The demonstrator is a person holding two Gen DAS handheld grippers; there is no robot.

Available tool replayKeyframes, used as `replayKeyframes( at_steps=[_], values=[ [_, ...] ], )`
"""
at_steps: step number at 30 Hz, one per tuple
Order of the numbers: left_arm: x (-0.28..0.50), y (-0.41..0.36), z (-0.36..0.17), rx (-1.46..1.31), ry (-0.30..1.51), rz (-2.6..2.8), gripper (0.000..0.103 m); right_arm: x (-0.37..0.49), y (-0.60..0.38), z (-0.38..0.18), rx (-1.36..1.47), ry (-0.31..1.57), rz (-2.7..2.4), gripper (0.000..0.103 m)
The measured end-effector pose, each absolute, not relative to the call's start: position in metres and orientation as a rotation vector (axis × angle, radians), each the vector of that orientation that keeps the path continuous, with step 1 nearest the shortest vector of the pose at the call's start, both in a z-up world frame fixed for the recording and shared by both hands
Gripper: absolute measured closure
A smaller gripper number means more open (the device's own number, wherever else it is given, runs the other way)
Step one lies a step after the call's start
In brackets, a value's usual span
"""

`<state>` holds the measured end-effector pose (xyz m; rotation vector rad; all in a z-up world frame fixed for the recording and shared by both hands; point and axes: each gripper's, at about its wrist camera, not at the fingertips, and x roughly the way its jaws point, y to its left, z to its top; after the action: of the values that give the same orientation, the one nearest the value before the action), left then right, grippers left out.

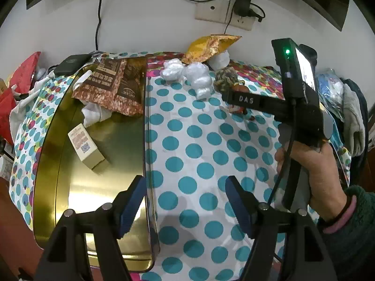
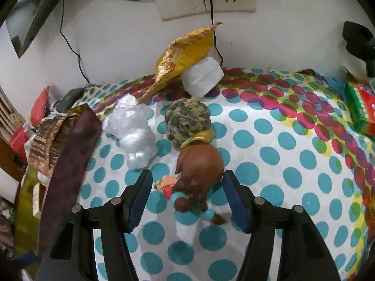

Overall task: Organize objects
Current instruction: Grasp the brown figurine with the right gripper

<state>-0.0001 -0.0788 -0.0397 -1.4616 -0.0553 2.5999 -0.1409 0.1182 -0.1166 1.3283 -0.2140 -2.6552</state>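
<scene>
One brown figurine (image 2: pixel 199 175) lies on the polka-dot counter (image 2: pixel 293 152) between the spread right tool (image 2: pixel 187 199), untouched; the tool hides its lower end. Left tool (image 1: pixel 185 203) spread, empty, beside one gold tin (image 1: pixel 105 187) holding one small box (image 1: pixel 86 145).

Hand-held gripper (image 1: pixel 185 201): black frame, blue ribbed pads, silver screws. Right hand (image 1: pixel 311 164): dark green fleece sleeve, pink cuff.
</scene>
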Motion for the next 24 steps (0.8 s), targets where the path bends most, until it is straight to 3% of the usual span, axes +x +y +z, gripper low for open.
replayKeyframes(
  at_steps=[15,24],
  values=[
    [-0.026,-0.048,-0.040,-1.421,0.022,2.609,0.031,-0.131,0.123,-0.117,1.242,0.059,-2.700,0.046],
    [-0.061,-0.018,-0.047,-1.369,0.117,2.650,0.031,-0.121,0.188,-0.119,1.252,0.064,-2.776,0.046]
  ],
)
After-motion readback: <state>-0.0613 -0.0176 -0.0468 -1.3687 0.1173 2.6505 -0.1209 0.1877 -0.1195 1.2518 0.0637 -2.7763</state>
